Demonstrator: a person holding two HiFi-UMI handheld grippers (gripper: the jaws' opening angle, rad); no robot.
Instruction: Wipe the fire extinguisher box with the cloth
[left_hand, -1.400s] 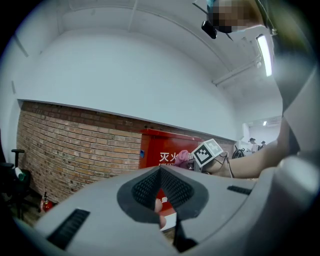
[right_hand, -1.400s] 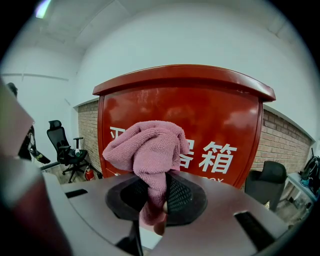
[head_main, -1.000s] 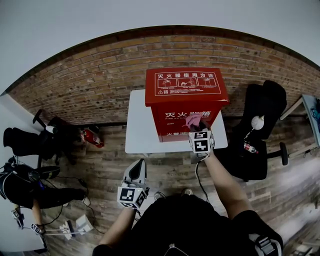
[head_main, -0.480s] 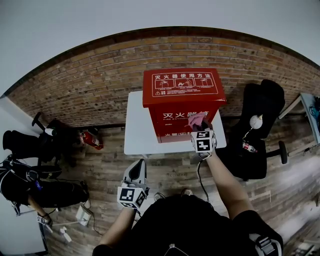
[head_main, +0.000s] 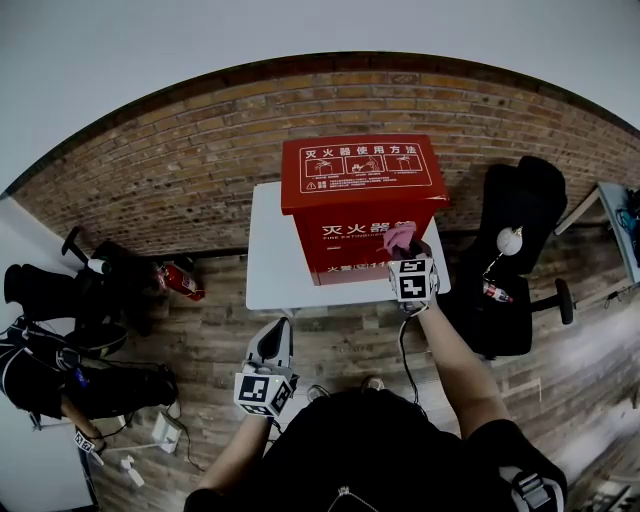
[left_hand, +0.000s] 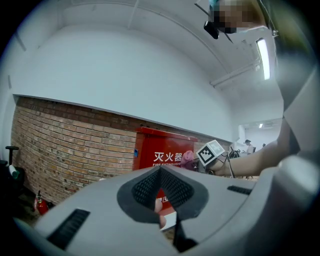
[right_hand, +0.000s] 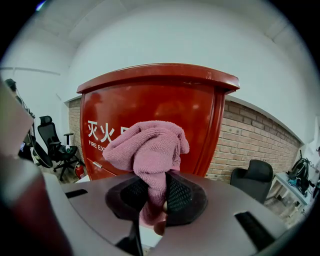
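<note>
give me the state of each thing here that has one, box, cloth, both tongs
fire extinguisher box: upright on the white table, lid down.
cloth: bunched up, held at the box's front face.
right tongs: shut on the cloth.
left tongs: shut, nothing between them, held low and away from the box.
</note>
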